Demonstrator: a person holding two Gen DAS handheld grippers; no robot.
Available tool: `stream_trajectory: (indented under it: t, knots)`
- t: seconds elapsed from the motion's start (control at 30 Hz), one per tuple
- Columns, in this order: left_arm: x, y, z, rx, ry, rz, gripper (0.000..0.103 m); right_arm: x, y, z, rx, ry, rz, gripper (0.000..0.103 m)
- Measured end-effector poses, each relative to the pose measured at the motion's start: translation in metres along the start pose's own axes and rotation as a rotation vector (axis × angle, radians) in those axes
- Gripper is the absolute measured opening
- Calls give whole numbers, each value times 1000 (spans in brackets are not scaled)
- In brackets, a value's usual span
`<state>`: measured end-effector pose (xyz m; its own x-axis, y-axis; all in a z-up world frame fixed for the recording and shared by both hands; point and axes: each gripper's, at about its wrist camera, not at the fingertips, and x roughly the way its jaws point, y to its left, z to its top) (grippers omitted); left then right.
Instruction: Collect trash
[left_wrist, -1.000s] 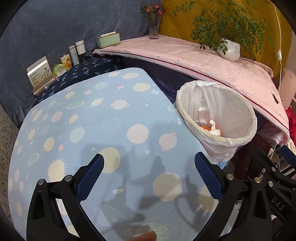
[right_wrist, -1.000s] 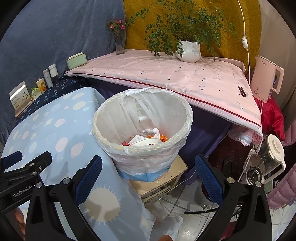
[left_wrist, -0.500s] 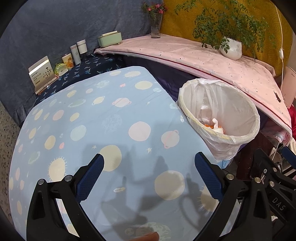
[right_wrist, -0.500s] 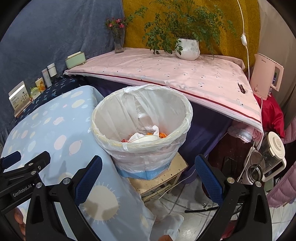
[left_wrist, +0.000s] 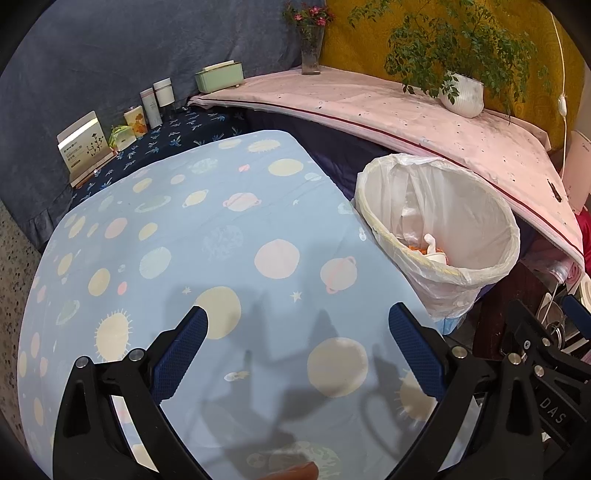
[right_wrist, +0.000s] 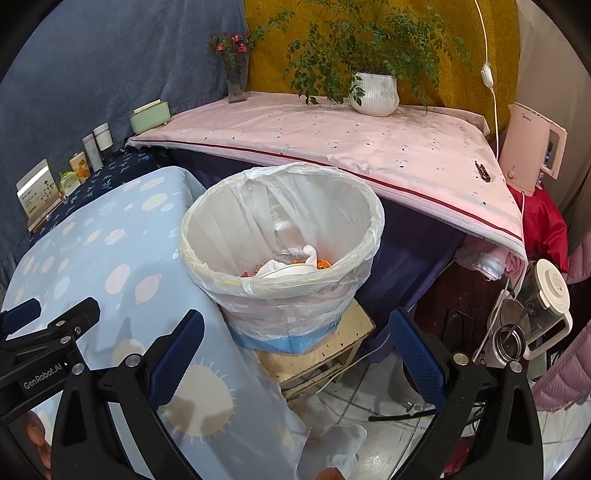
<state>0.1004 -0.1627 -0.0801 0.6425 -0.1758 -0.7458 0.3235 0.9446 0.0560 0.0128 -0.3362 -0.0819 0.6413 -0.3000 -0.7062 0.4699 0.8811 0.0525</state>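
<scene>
A broad stretch of the planet-print surface (left_wrist: 229, 236) is left bare ahead of the left tool (left_wrist: 295, 350), with boxes and bottles (left_wrist: 147, 107) ranged only along the far edge. Passage to the right is blocked by the bag-lined bin (right_wrist: 280, 258), set just beside the surface edge on a low stool (right_wrist: 321, 354). The bin mouth is open from above, while the pink-covered shelf (right_wrist: 369, 147) closes off the space behind it.

home, lived-in rm | potted plant (right_wrist: 375, 94) + flower vase (right_wrist: 236, 83) on cloth shelf | kettle (right_wrist: 532, 147) | lined bin (right_wrist: 284, 254)
</scene>
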Motion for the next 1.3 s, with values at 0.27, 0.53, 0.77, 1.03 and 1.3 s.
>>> stream_trajectory:
  t: [0.27, 0.53, 0.77, 1.03, 1.3]
  knots:
    - [1, 0, -1, -4, 3, 1, 94, 2, 0, -2, -5, 2, 2, 97]
    - [3, 1, -1, -6, 7, 3, 94, 3, 1, -2, -8, 4, 1, 97]
    - [6, 0, -1, -2, 11, 9, 94, 5, 2, -5, -7, 8, -1, 97]
    - [7, -4, -1, 1, 16, 9, 94, 5, 2, -5, -8, 8, -1, 97]
    - [8, -9, 0, 16, 18, -4, 94, 6, 1, -5, -7, 9, -1, 97]
